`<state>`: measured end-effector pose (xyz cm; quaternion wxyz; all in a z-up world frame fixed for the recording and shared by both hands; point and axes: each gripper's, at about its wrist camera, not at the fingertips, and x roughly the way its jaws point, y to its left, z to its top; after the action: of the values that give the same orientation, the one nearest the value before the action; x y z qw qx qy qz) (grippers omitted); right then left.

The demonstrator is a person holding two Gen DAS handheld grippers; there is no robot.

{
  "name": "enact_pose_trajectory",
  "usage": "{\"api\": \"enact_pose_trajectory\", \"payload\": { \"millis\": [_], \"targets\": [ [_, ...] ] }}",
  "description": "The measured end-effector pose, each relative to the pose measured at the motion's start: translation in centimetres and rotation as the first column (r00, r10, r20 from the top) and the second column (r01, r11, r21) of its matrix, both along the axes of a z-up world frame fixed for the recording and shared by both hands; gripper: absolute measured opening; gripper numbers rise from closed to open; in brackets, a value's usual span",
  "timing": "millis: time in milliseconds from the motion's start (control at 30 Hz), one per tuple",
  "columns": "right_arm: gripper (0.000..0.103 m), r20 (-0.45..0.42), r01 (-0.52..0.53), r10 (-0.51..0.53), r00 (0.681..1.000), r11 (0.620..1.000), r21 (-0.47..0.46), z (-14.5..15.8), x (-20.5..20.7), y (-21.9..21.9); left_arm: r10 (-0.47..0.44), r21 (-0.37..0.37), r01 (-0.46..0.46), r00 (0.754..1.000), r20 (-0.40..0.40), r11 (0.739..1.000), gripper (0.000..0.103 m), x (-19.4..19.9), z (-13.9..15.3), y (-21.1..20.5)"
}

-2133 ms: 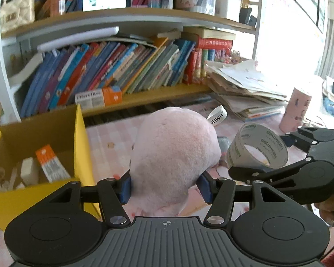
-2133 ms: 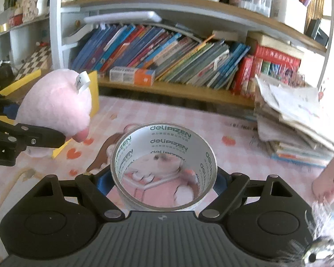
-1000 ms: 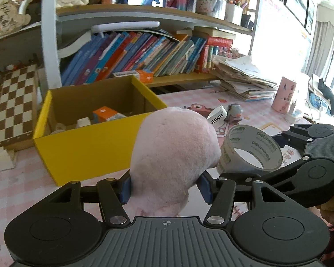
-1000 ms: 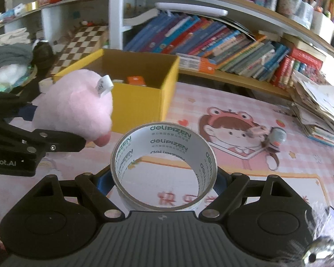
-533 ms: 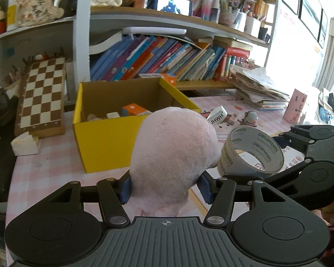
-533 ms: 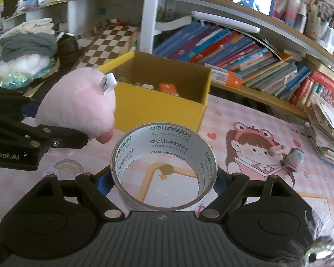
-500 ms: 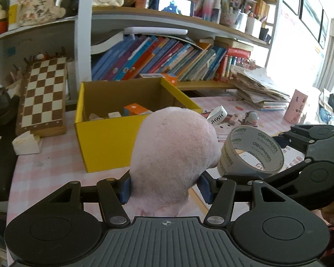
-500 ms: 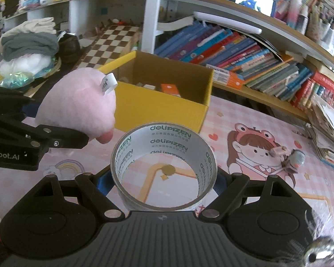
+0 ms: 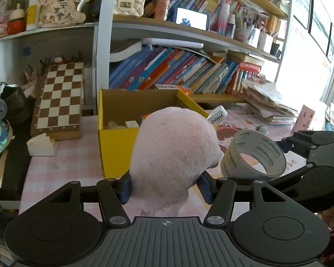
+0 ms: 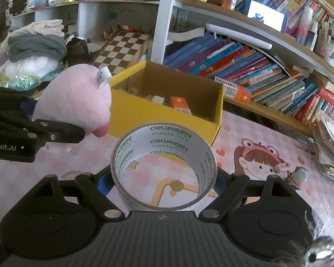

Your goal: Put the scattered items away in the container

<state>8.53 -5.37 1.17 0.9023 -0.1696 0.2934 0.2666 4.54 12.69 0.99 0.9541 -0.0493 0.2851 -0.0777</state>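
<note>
The blue pads [image 9: 125, 188] of the left gripper [image 9: 165, 188] press into both flanks of a pink plush toy [image 9: 173, 153], squeezing its soft fuzzy body so it bulges above the jaws, a white fabric tag [image 9: 217, 115] curling from its top. The right gripper [image 10: 163, 183] clamps a roll of tape [image 10: 163, 169] across its width, the blue pads tight on the outer wall, the ring standing on edge with its printed cardboard core facing up. Both tools tilt downward over the pink checked tablecloth [image 9: 62, 162] and are carried side by side, the toy just left of the roll. The yellow cardboard box [image 9: 114, 142] sits just beyond them, open-topped with brown inner walls. From the left camera the toy hides most of the box's inside; the right camera looks over the front wall and shows an orange-and-white carton [image 10: 180, 104] and small pale blocks lying on the bottom. The right camera also shows a cartoon girl printed on the desk mat [image 10: 258, 162] and a small grey toy [image 10: 299, 174] beside it. The left camera alone takes in a folded chessboard [image 9: 59, 100] leaning by the shelf post, with a white wedge-shaped piece in front of it. Slanting books [image 10: 240, 66] fill the shelf behind.
</note>
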Motion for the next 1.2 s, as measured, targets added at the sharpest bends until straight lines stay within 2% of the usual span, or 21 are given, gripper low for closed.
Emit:
{"api": "enact_pose_trajectory", "payload": {
  "millis": [300, 700, 933, 1200],
  "targets": [
    [0.084, 0.05, -0.009, 0.008, 0.999, 1.0, 0.021, 1.7, 2.3, 0.7, 0.014, 0.013, -0.014, 0.998, 0.063, 1.0, 0.058, 2.1, 1.9, 1.1],
    [0.084, 0.13, -0.039, 0.034, 0.991, 0.999, 0.036, 4.1, 7.4, 2.0, 0.009, 0.088, -0.021, 0.99, 0.139, 0.996, 0.058, 7.3, 4.0, 1.7],
    [0.084, 0.167, -0.087, 0.09, 0.982, 0.996, -0.023, 3.4, 11.7, 4.3, 0.044, 0.086, -0.055, 0.992, 0.12, 0.995, 0.058, 12.1, 3.4, 2.3],
    [0.084, 0.172, -0.154, 0.172, 0.97, 0.982, -0.111, 1.7, 18.0, 7.3, 0.083, 0.126, -0.087, 0.996, 0.038, 0.988, 0.058, 18.1, 1.2, 2.5]
  ]
}}
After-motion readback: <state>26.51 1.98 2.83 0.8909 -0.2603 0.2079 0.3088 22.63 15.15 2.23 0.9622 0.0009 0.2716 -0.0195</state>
